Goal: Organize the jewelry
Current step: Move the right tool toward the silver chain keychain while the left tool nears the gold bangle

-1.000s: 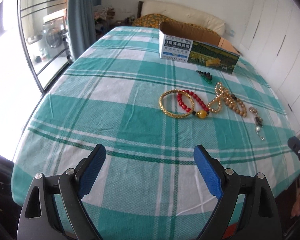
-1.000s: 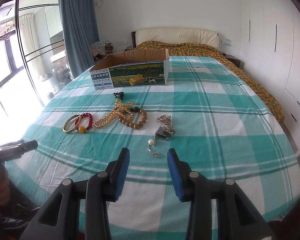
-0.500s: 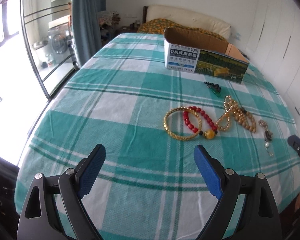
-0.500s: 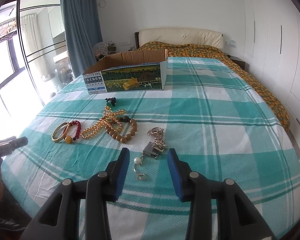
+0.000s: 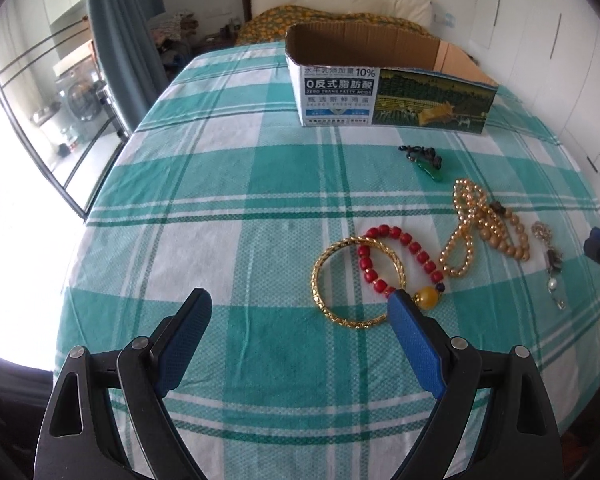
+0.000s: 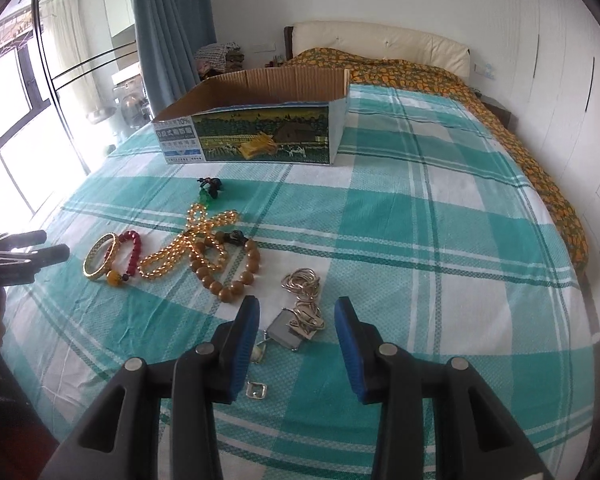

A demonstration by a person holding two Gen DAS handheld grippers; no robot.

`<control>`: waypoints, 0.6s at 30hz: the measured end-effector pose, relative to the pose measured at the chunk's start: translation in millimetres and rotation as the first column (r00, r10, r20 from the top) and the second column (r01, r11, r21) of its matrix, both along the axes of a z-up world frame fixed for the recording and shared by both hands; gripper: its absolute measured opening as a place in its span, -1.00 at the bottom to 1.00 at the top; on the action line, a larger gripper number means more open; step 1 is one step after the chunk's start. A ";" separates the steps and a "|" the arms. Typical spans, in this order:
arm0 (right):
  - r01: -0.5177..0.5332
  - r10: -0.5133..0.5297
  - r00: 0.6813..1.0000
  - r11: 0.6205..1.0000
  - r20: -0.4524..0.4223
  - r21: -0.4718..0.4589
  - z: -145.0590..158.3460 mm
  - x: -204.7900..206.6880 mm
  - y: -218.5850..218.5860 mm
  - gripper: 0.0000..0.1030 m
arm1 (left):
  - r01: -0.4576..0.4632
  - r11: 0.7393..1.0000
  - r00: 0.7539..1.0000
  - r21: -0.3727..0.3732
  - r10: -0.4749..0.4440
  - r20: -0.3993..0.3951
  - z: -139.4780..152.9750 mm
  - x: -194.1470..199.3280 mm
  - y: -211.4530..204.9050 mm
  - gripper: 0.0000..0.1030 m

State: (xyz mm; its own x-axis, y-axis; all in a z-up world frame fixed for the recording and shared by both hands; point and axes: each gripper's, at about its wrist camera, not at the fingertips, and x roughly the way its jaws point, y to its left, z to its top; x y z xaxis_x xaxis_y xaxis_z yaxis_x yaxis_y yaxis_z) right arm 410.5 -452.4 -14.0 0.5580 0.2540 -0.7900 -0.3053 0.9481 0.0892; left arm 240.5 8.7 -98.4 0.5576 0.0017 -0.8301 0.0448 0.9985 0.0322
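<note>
Right wrist view has the cardboard box [image 6: 256, 120] in the upper middle of the frame, standing open-topped on the checked bedspread [image 6: 420, 240]; as much of its inside as shows is bare cardboard. Below it, toward the left, the jewelry lies in a loose row on the bed: a green pendant [image 6: 209, 188], a string of amber beads [image 6: 188, 240] crossing a brown bead bracelet [image 6: 236, 276], then a red bead bracelet [image 6: 130, 254] overlapping a gold bangle [image 6: 100, 260]. A silver chain with charm [image 6: 300, 308] lies at lower centre, directly between the blue pads of the right claw [image 6: 296, 332], which stands open around it and grips nothing. The pearl end of the chain is partly hidden behind the claw's left finger.

From the left wrist view, the left claw [image 5: 300, 320] gapes wide and empty; its right pad covers the near edge of the gold bangle [image 5: 358, 284] beside the red bead bracelet [image 5: 396, 264]. The box [image 5: 384, 80] sits at upper centre.

Compared with half a second ago, both claws have come closer to the jewelry: the chain now sits between the right pads, and the bangle has reached the left claw's pad.
</note>
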 end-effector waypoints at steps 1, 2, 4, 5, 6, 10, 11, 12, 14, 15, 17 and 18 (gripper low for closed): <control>-0.008 0.008 1.000 1.000 0.004 -0.004 2.6 0.1 2.1 -0.23 | 0.000 1.000 1.000 -0.002 0.000 -0.003 -0.1 1.2 -0.3 0.76; -0.013 0.013 1.000 1.000 -0.002 -0.011 3.0 2.5 4.8 -0.23 | -0.004 1.000 1.000 -0.007 0.004 -0.009 -1.4 3.5 -0.4 0.76; -0.011 0.011 1.000 1.000 -0.013 -0.009 1.0 5.4 4.9 -0.23 | -0.025 1.000 1.000 -0.017 0.025 -0.019 -7.3 9.0 0.9 0.76; -0.004 0.004 1.000 1.000 -0.021 -0.005 -1.4 7.9 4.8 -0.23 | -0.041 0.999 0.999 -0.021 0.041 -0.023 -11.7 12.1 2.5 0.76; 0.004 -0.004 1.000 1.000 -0.029 0.003 -3.6 11.0 3.9 -0.23 | -0.056 0.998 0.998 -0.024 0.055 -0.032 -16.9 15.1 4.0 0.74; 0.047 -0.046 0.997 0.999 -0.060 0.015 -10.6 23.4 -1.2 -0.23 | -0.096 0.995 0.992 -0.038 0.093 -0.082 -36.0 22.5 12.3 0.69; 0.053 -0.052 0.997 0.998 -0.065 0.018 -10.8 26.0 -2.5 -0.23 | -0.103 0.994 0.991 -0.041 0.099 -0.093 -39.3 23.0 14.7 0.69; 0.059 -0.058 0.996 0.998 -0.065 0.021 -10.2 28.3 -4.1 -0.23 | -0.110 0.993 0.989 -0.044 0.105 -0.103 -41.9 23.1 16.9 0.69; 0.070 -0.069 0.996 0.997 -0.063 0.026 -9.0 31.7 -7.2 -0.23 | -0.125 0.991 0.986 -0.052 0.118 -0.116 -44.1 21.7 21.5 0.69; 0.077 -0.075 0.995 0.997 -0.066 0.032 -9.2 32.9 -8.9 -0.23 | -0.130 0.990 0.986 -0.059 0.123 -0.116 -42.9 20.4 23.1 0.69; 0.086 -0.083 0.994 0.995 -0.072 0.041 -11.1 34.0 -11.8 -0.23 | -0.131 0.990 0.986 -0.062 0.123 -0.110 -40.3 18.3 23.7 0.70; 0.083 -0.079 0.994 0.996 -0.078 0.041 -13.0 34.3 -11.6 -0.23 | -0.127 0.990 0.987 -0.059 0.120 -0.109 -40.4 17.7 23.6 0.71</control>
